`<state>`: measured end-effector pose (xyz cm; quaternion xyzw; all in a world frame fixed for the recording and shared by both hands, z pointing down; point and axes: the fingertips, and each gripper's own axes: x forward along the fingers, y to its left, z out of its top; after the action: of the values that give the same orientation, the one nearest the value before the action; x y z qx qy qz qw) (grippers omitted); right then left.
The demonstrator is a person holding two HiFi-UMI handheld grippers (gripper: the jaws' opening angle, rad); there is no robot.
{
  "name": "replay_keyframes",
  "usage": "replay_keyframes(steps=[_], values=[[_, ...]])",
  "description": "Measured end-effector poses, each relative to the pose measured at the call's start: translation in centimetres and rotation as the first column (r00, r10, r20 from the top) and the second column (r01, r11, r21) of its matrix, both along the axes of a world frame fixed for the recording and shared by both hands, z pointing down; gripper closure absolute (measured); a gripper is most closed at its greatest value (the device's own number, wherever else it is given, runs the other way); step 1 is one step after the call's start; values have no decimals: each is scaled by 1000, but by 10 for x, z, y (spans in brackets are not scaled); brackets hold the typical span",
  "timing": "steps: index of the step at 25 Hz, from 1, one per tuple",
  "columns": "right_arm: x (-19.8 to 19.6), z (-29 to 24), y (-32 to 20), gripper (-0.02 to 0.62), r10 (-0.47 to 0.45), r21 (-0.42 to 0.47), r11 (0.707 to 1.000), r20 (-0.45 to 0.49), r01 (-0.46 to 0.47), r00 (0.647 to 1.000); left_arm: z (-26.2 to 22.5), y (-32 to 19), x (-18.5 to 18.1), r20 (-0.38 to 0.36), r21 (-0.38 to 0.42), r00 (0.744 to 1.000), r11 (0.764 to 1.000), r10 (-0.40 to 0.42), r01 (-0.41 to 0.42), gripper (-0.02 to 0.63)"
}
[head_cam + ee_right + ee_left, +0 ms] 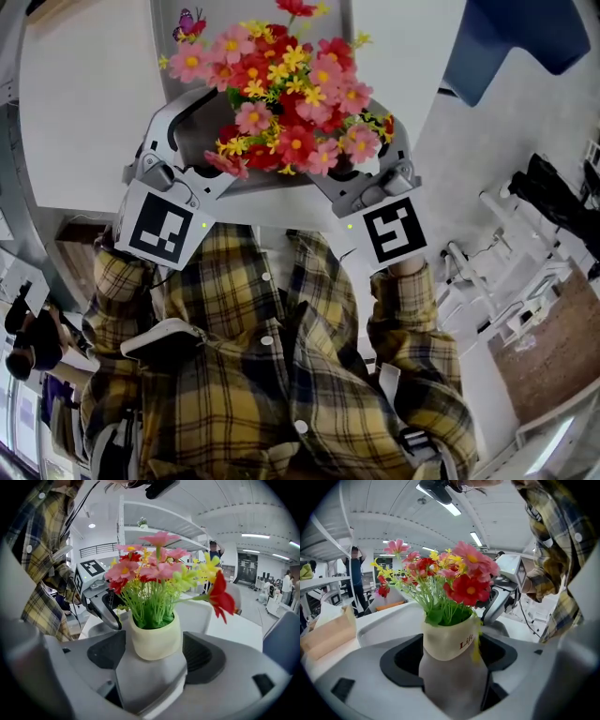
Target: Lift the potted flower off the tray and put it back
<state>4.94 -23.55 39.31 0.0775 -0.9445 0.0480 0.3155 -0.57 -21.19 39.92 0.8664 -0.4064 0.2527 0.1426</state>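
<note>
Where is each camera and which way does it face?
Head view: on the person's head, looking steeply down at flowers, left gripper, right gripper, plaid shirt.
Left gripper view: on that gripper, looking along its open jaws at the pot; shirt at right.
Right gripper view: on that gripper, facing the pot from the opposite side; shirt at left.
Shared: each gripper view shows the other gripper beyond the flowers.

White vaulted ceiling (393,503) overhead with strip lights (451,507); white shelf (154,529) far off; blue chair (511,37) far right.
</note>
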Motion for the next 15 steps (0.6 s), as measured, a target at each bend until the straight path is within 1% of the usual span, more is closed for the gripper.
replay_keyframes(steps=[4,7,15], values=[[-3,3,-3,239,-30,12,999,18,30,999,1,-8,-2,-17,9,999,999,-30,30,252],[-5,5,-6,239,-45,27,999,26,44,999,4,-12,-4,-8,18,999,999,-34,35,252],[-11,7,-6,237,-130,13,991,60,129,990,5,-15,-2,-23,28,1000,1000,9,-9,252]])
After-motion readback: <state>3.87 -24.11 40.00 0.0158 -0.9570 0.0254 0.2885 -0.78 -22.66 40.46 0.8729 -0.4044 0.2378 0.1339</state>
